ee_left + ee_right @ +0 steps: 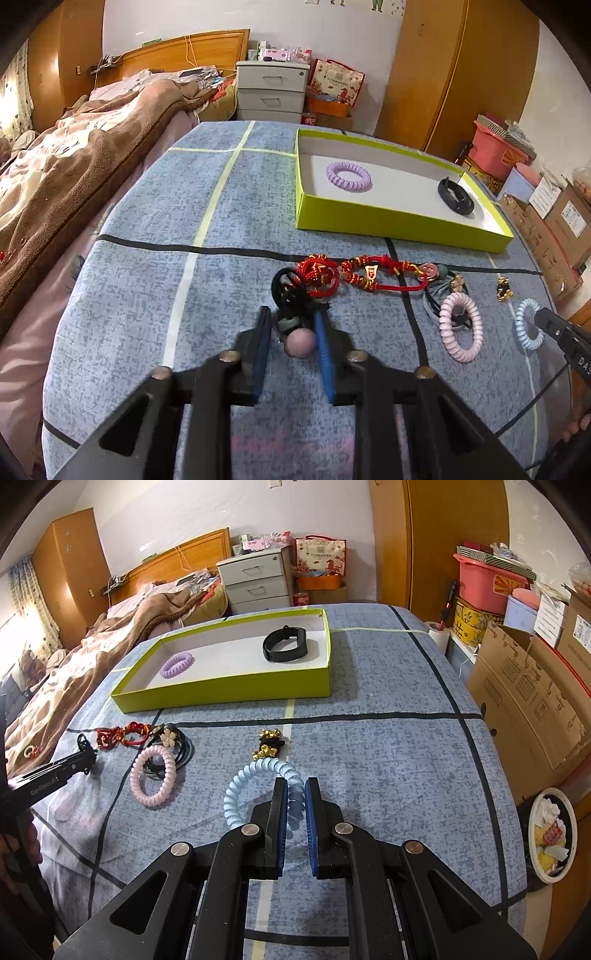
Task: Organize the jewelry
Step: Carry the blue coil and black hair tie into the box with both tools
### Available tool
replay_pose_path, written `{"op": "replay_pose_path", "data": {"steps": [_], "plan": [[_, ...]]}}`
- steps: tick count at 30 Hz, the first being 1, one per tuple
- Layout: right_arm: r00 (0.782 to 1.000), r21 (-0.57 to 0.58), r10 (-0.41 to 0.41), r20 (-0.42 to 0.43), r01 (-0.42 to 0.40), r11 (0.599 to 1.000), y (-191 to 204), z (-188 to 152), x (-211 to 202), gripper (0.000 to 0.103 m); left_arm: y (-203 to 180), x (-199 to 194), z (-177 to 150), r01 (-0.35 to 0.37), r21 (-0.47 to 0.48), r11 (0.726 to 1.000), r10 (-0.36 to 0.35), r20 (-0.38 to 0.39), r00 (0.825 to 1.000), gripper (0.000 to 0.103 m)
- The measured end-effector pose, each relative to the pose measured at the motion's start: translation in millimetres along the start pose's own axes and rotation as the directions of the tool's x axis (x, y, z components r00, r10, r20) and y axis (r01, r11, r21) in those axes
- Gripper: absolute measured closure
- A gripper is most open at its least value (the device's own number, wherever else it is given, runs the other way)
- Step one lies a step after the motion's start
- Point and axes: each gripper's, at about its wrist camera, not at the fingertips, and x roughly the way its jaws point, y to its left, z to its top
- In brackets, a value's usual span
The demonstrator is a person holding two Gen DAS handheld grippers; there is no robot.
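Left hand-held gripper [291,325]: fingers set close either side of a black hair tie with a pink bead [301,343], at the near end of a tangle of ties; whether the pads press it I cannot tell. Right hand-held gripper [295,794]: pinching the blue coil tie [243,786], which lies on the counter [388,768] under a grey-blue lined cloth.

Green tray [229,692] at the far side holds a purple coil tie [177,664] and a black band [284,644], well apart.

Loose on the counter, near the tray's front wall: red cord bracelets [354,275], dark ties with a flower charm [170,738], a pink coil tie [153,775] touching them, and a gold-and-black piece [269,744] just beyond the blue coil.
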Motion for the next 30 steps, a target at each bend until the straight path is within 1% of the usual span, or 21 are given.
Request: {"op": "replay_pose_path", "data": {"steps": [4, 6, 13, 16, 19, 21, 22, 24, 28, 30], "plan": [[1.0, 0.0, 0.006, 0.015, -0.006, 1.0, 1.7, 4.6, -1.9, 0.093, 0.9, -10.8, 2.9, 0.015, 0.0, 1.0, -0.015, 0.024, 1.0, 0.082], [1.0, 0.006, 0.009, 0.024, -0.009, 1.0, 2.6, 7.8, -2.8, 0.093, -2.1, -16.8, 6.1, 0.022, 0.016, 1.0, -0.023, 0.044, 0.999, 0.082], [0.998, -0.013, 0.024, 0.056, -0.023, 1.0, 14.3, 22.7, -5.9, 0.093, -10.8, -23.1, 21.6, 0.05, 0.043, 0.998, -0.053, 0.079, 0.995, 0.082], [0.997, -0.011, 0.03, 0.067, -0.029, 1.0, 16.8, 31.8, -4.5, 0.093, -13.2, -21.4, 30.5, 0.058, 0.039, 0.998, -0.061, 0.087, 0.994, 0.082], [0.996, -0.002, 0.036, 0.078, -0.036, 0.999, 18.9, 42.1, -1.4, 0.093, -16.4, -21.6, 40.7, 0.09, 0.043, 0.995, -0.094, 0.098, 0.991, 0.082], [0.996, -0.002, 0.031, 0.084, -0.031, 1.0, 21.1, 51.3, 2.4, 0.093, -20.5, -14.8, 52.4, 0.09, 0.057, 0.994, -0.095, 0.086, 0.992, 0.082], [0.996, -0.006, 0.029, 0.085, -0.029, 1.0, 22.9, 56.3, 4.8, 0.093, -21.4, -14.2, 56.8, 0.088, 0.055, 0.995, -0.093, 0.089, 0.992, 0.082], [0.996, -0.006, 0.029, 0.087, -0.028, 1.0, 25.1, 64.3, 9.7, 0.093, -25.5, -14.1, 67.7, 0.105, 0.067, 0.992, -0.112, 0.104, 0.988, 0.082], [0.996, 0.008, 0.035, 0.078, -0.036, 0.999, 26.9, 80.4, 23.5, 0.093, -31.7, -2.2, 86.5, 0.093, 0.079, 0.993, -0.1, 0.096, 0.99, 0.082], [0.997, 0.01, 0.035, 0.074, -0.035, 0.999, 27.3, 88.6, 31.0, 0.093, -36.1, 2.1, 91.7, 0.082, 0.099, 0.992, -0.092, 0.1, 0.991, 0.082]]}}
